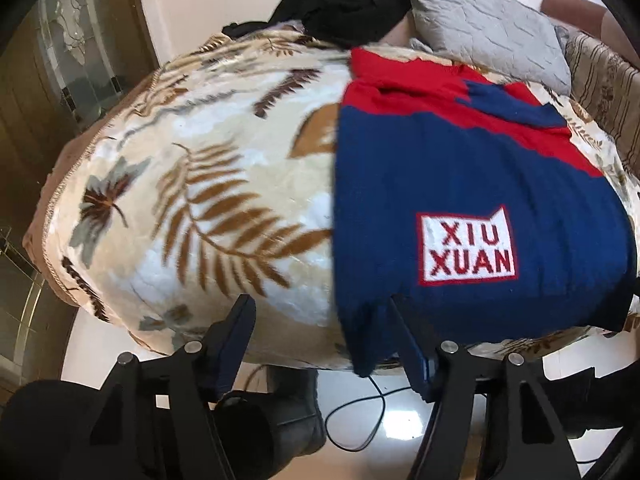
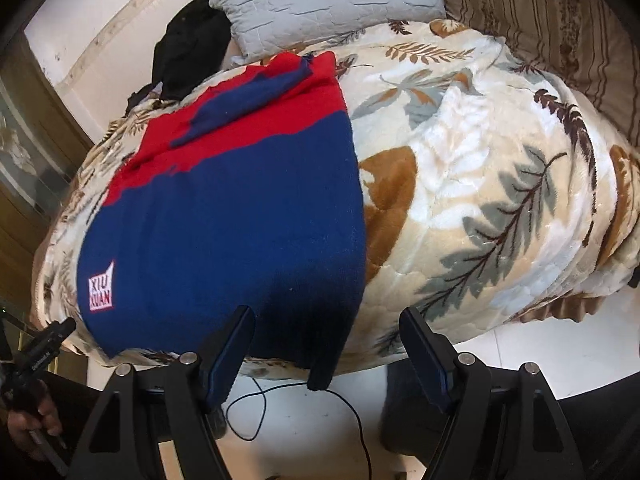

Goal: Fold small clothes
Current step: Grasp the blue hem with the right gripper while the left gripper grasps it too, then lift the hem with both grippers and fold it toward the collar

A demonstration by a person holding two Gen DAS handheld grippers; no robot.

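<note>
A blue and red knit sweater [image 1: 460, 184] with a white "XIU XUAN" patch lies flat on a leaf-patterned blanket [image 1: 200, 160]; its sleeves are folded in over the body and its hem hangs over the near edge. It also shows in the right wrist view [image 2: 224, 216]. My left gripper [image 1: 320, 312] is open and empty, its jaws straddling the sweater's lower left corner at the near edge. My right gripper [image 2: 326, 320] is open and empty, its jaws straddling the sweater's lower right corner. The left gripper's body [image 2: 40, 348] shows at the left edge of the right wrist view.
A grey quilted pillow [image 1: 492, 24] and a black garment [image 1: 344, 0] lie at the far end of the bed. A striped brown cover [image 2: 540, 20] lies at the far right. A black cable [image 2: 320, 400] runs on the white floor below the bed edge.
</note>
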